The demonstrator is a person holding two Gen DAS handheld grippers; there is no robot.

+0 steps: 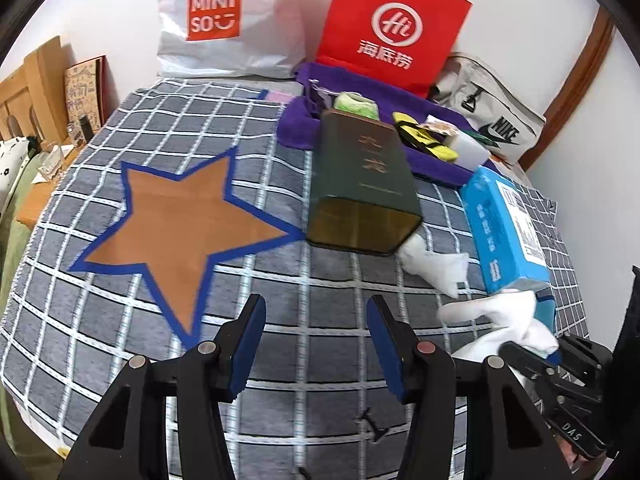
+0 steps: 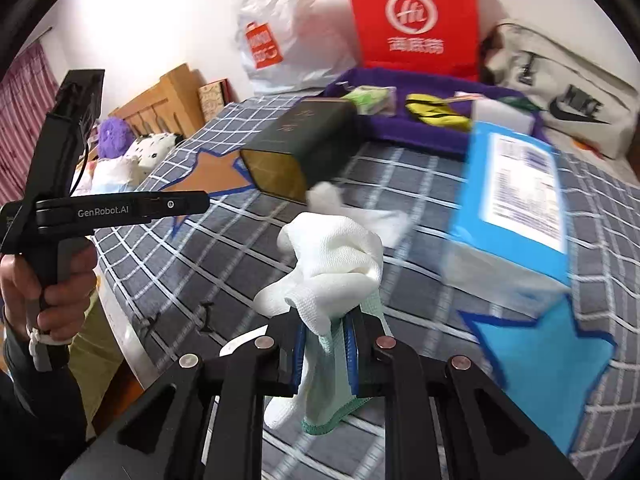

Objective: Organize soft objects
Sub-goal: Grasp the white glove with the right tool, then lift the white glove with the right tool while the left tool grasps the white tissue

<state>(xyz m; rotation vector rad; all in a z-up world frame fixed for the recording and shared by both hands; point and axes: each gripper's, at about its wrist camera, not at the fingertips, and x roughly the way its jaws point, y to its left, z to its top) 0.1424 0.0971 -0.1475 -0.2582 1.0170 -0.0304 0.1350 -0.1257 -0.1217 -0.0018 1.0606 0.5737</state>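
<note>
while the right gripper [image 2: 324, 344] clamps a white glove [image 2: 332, 256], "miniso" bag [image 1: 224, 20] stands behind; left gripper [image 1: 316, 320] half-open, empty.

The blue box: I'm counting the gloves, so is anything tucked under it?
A white glove lies apart beside the blue box, against the dark tin. The right gripper pinches another glove. Whatever lies beneath the box is hidden.

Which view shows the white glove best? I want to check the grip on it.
The right wrist view. There the white glove fills the centre, pinched between the right gripper pads, cuff hanging below. The left wrist view shows only part of the glove at its right edge, blurred, the grip mostly hidden.
</note>
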